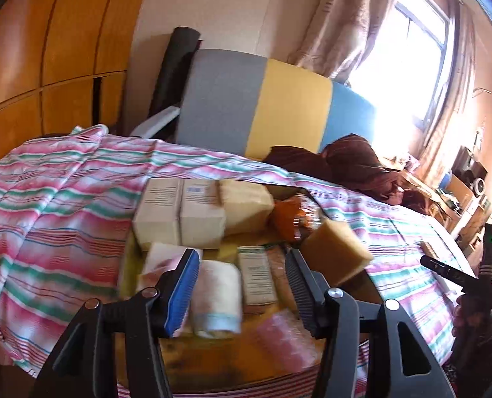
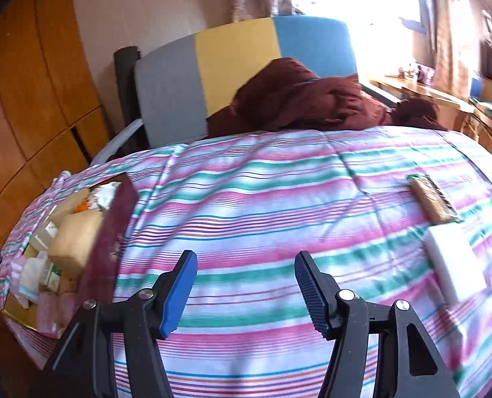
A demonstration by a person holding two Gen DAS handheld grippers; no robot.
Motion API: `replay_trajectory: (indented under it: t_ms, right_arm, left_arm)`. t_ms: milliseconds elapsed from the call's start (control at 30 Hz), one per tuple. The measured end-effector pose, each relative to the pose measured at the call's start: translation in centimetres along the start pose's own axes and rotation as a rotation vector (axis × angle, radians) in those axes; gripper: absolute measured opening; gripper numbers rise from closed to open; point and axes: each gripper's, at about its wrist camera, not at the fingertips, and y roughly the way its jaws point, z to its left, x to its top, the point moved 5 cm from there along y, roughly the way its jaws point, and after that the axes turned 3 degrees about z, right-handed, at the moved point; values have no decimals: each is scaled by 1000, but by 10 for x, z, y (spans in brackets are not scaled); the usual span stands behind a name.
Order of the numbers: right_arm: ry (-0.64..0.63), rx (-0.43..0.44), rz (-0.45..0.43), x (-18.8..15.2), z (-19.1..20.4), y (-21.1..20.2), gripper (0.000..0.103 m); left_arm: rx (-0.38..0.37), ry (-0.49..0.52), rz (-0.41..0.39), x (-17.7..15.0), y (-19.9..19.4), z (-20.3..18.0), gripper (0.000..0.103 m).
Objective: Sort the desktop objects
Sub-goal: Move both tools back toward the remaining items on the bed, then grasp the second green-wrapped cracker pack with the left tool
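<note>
left gripper point(image 1: 242, 285) jaws open above rolled towel point(image 1: 216, 295); right gripper point(image 2: 246, 290) jaws open, empty.

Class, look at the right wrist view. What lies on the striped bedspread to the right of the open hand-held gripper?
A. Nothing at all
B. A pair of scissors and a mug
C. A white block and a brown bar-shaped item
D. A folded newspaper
C: on the striped bedspread, right of the open right hand-held gripper, a white block lies just below a brown bar-shaped item.
</note>
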Motion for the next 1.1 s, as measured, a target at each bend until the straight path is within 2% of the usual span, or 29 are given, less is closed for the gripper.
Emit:
replay_trajectory:
  t_ms: [233, 433, 667, 833, 1100]
  right_arm:
    - [137, -148, -41, -13, -108, -30, 72]
    - [207, -205, -26, -28, -170, -33, 78]
    - [205, -191, -16, -30, -192, -14, 83]
    - [178, -196, -21, -30, -200, -3, 90]
    - [271, -136, -106, -29, -223, -12, 90]
  left_arm:
    - [-138, 121, 56, 2, 21, -81, 57]
    - [-265, 237, 132, -5, 45, -164, 57]
    - [-428, 304, 313, -16, 91, -265, 59]
    - [-469, 371, 435, -24, 125, -328, 62]
    - [-494, 363, 588, -24, 187, -403, 62]
